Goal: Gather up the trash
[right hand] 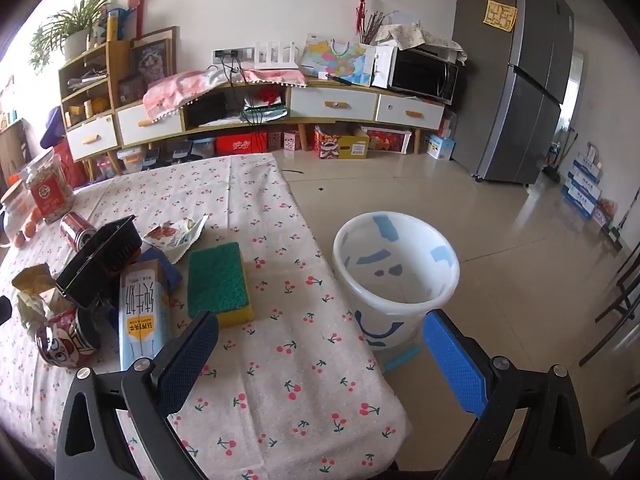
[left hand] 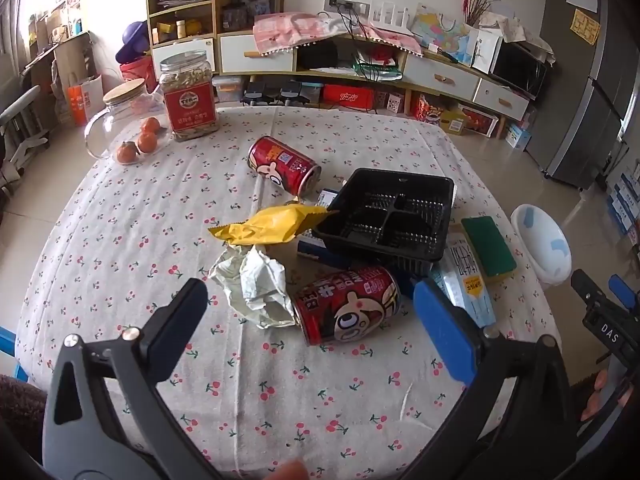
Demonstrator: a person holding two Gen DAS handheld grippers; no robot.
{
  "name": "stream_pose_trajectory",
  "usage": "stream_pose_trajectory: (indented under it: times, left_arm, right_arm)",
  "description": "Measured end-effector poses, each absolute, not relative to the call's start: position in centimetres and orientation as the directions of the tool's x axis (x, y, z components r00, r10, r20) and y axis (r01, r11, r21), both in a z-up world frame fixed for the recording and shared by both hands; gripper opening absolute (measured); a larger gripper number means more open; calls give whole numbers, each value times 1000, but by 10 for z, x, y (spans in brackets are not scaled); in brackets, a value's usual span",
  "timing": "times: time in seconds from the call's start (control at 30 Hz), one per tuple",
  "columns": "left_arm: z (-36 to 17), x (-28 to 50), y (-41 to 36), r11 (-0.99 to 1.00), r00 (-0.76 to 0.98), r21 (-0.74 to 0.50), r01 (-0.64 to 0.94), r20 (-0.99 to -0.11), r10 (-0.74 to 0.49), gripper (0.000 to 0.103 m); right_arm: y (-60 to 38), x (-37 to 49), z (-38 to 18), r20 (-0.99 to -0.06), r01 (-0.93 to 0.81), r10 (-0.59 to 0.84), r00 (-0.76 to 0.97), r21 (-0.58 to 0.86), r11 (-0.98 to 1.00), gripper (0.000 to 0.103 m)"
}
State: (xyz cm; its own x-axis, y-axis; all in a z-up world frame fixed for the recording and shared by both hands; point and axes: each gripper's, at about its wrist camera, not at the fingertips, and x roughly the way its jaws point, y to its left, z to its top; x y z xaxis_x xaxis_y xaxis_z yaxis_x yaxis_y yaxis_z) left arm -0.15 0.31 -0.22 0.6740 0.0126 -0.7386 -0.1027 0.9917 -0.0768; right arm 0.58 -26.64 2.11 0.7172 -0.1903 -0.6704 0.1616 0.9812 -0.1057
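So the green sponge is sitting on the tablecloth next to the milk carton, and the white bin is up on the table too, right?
Not quite: the white bin stands on the floor beside the table, as the right wrist view shows. The green sponge does lie on the tablecloth next to the milk carton.

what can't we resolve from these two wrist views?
- Blue box, left wrist view: mostly under the black tray and yellow wrapper; print unreadable.
- Bin floor, right wrist view: hidden by its near wall.
- Far can, right wrist view: partly behind the tray.
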Motion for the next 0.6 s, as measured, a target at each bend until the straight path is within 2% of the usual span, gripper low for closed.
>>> stream_pose_trajectory:
  times: [0.6]
  left_arm:
    - [-3, -3, -1, 993, 676, -70, -98, -736, 15, 102]
  right_arm:
    - [-268, 1, 23, -663, 163, -193, 723, -109, 981, 103]
